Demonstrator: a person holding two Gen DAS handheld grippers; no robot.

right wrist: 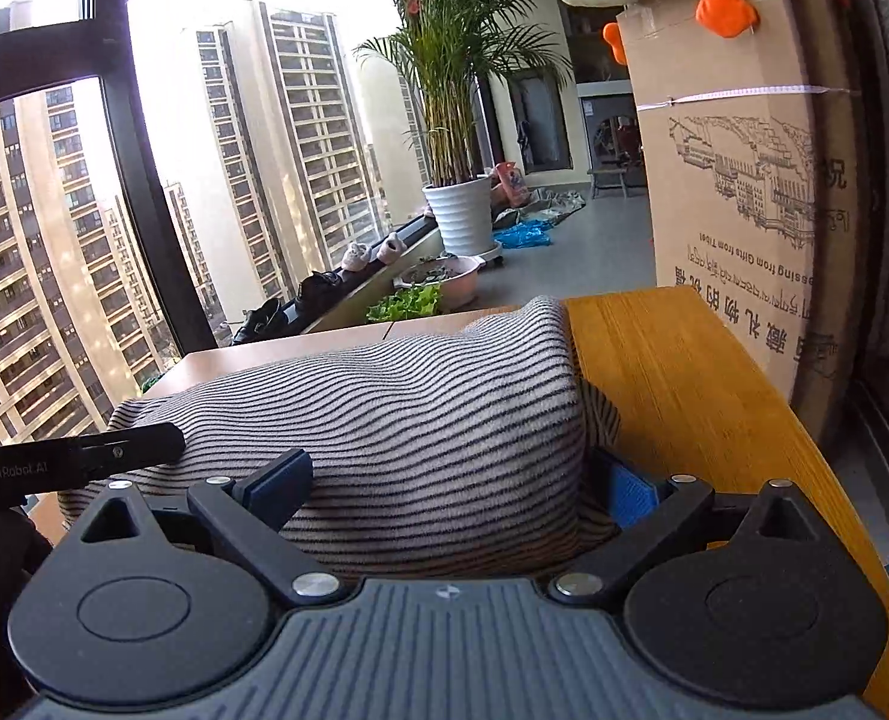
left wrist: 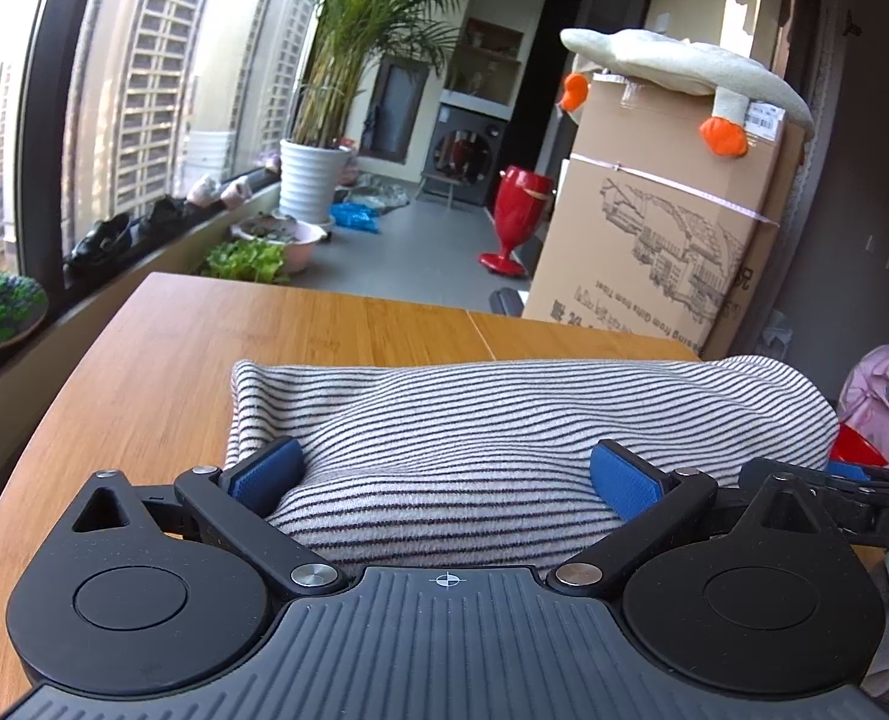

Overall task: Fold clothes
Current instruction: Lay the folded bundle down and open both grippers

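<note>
In your left wrist view, the left hand-held gripper stands wide, its blue pads flanking the folded striped garment on the table. In your right wrist view, the right hand-held gripper also stands wide around the garment's 3 o'clock end.

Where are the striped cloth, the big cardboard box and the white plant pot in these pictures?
striped cloth [left wrist: 474, 420]: left wrist view, middle of its top fold.
cardboard box [left wrist: 654, 228]: left wrist view, printed front face.
white plant pot [right wrist: 461, 216]: right wrist view, ribbed side wall.
</note>
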